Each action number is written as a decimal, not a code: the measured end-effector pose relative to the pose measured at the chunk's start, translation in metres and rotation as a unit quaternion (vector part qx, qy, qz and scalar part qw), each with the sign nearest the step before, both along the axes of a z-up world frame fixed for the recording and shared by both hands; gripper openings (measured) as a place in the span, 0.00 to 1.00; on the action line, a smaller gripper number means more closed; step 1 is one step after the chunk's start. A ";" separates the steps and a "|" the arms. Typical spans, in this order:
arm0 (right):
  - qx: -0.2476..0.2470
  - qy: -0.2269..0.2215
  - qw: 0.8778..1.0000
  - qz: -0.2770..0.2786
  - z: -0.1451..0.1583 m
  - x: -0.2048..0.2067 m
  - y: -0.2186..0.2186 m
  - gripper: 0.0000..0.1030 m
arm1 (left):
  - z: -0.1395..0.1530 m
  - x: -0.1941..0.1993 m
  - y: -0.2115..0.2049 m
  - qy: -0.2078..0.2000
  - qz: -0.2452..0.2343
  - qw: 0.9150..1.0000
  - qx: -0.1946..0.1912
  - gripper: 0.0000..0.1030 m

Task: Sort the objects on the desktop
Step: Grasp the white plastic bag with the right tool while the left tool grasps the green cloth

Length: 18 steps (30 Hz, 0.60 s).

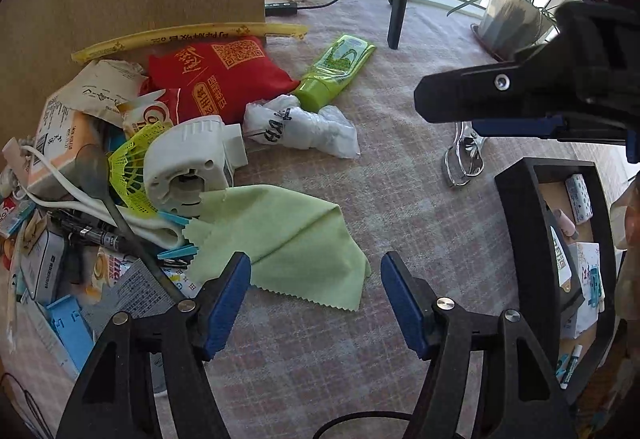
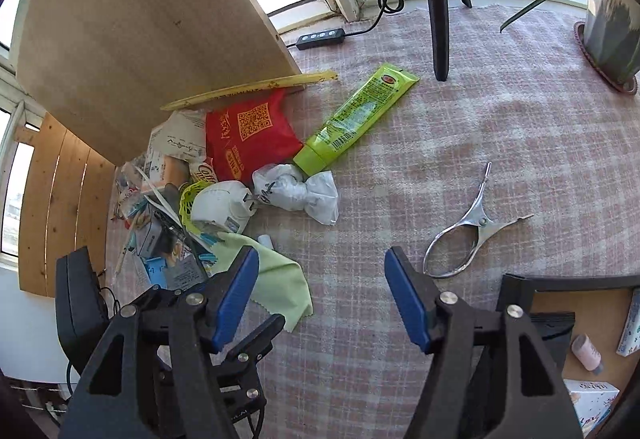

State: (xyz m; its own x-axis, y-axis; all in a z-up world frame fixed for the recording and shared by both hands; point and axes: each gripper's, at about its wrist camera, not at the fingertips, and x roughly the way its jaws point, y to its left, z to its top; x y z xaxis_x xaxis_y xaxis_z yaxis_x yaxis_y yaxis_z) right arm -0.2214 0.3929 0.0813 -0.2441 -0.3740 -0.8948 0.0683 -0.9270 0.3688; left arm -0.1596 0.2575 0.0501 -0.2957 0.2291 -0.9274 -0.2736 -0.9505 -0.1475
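Left gripper (image 1: 316, 303) wide, empty, above green cloth (image 1: 288, 239); right gripper (image 2: 322, 297) wide, empty, near metal clip (image 2: 466, 235).

Open checked tablecloth (image 2: 460, 143) runs from centre to two o'clock; clutter pile (image 2: 192, 199) blocks nine o'clock, black tray (image 2: 520, 285) walls off four.

Both tongs, left (image 1: 316, 303) and right (image 2: 322, 297), are black plastic frames with ridged blue pads and silver rivets.
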 end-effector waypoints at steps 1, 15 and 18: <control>0.001 -0.004 1.000 0.002 -0.005 -0.007 -0.005 0.63 | -0.002 -0.001 -0.002 -0.002 0.003 1.000 0.006 0.63; 0.034 -0.034 0.998 0.040 -0.057 -0.067 -0.065 0.63 | -0.009 -0.009 -0.025 -0.009 0.026 0.999 0.045 0.63; 0.046 -0.034 0.998 0.041 -0.064 -0.071 -0.071 0.63 | -0.014 -0.011 -0.026 -0.013 0.032 0.998 0.056 0.63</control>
